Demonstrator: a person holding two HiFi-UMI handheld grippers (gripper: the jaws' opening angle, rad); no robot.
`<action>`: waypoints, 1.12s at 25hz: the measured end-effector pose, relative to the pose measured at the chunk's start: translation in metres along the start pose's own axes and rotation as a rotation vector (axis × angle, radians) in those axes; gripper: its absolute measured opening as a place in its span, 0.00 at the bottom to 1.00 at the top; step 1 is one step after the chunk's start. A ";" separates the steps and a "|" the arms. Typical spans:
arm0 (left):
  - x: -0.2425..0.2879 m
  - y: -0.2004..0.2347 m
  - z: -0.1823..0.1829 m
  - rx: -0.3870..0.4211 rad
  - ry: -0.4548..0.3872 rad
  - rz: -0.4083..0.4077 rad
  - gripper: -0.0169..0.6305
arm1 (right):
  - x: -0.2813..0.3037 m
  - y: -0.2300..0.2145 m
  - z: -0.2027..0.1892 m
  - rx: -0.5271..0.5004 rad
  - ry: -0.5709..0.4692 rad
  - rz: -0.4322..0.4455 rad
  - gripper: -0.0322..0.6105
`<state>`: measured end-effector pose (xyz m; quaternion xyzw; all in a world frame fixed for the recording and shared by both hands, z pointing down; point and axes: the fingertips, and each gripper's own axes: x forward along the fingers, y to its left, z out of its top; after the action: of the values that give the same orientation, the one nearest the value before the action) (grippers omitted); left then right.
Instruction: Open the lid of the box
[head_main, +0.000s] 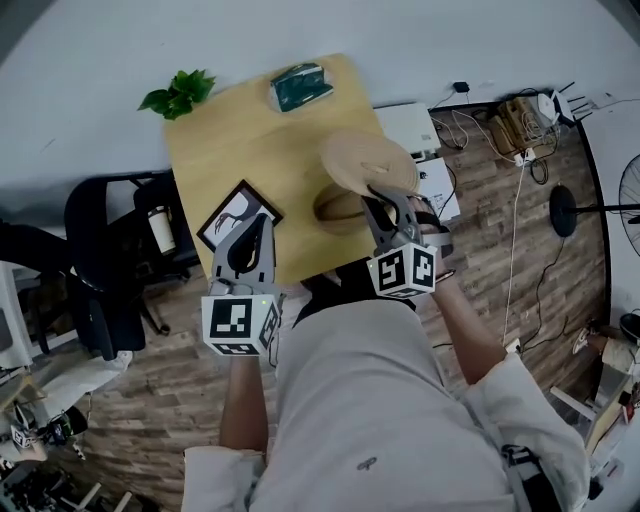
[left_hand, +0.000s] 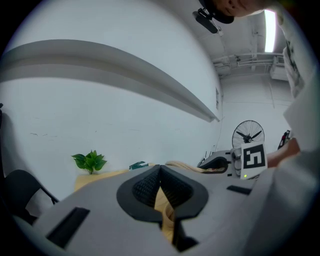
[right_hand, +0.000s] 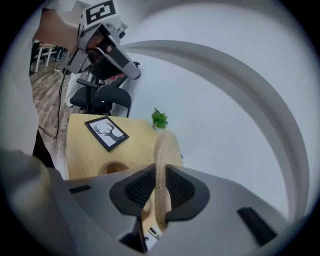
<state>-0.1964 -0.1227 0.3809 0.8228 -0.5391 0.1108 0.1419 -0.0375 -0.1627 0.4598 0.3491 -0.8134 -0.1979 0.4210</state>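
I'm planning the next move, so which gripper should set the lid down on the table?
Right. The right gripper already clamps the round lid by its edge, raised above the open box; the left gripper is closed on nothing near the framed picture.

Your head view is bright and evenly lit, shadows faint and soft on the table. Both gripper views bow hard toward their rims and fall to black corners. A ceiling light strip glares white in your left gripper view. In your right gripper view the lid, close to the lens, looks soft
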 end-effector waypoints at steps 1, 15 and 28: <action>0.002 -0.001 0.002 0.004 -0.002 -0.003 0.04 | -0.005 -0.006 0.001 0.022 -0.006 -0.009 0.15; 0.023 -0.007 0.022 0.034 -0.023 -0.047 0.04 | -0.058 -0.073 -0.004 0.459 -0.115 -0.088 0.15; 0.031 -0.016 0.022 0.035 -0.016 -0.074 0.04 | -0.089 -0.097 -0.040 0.885 -0.217 -0.106 0.15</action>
<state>-0.1685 -0.1511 0.3686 0.8454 -0.5074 0.1081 0.1270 0.0702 -0.1642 0.3747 0.5137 -0.8402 0.1117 0.1330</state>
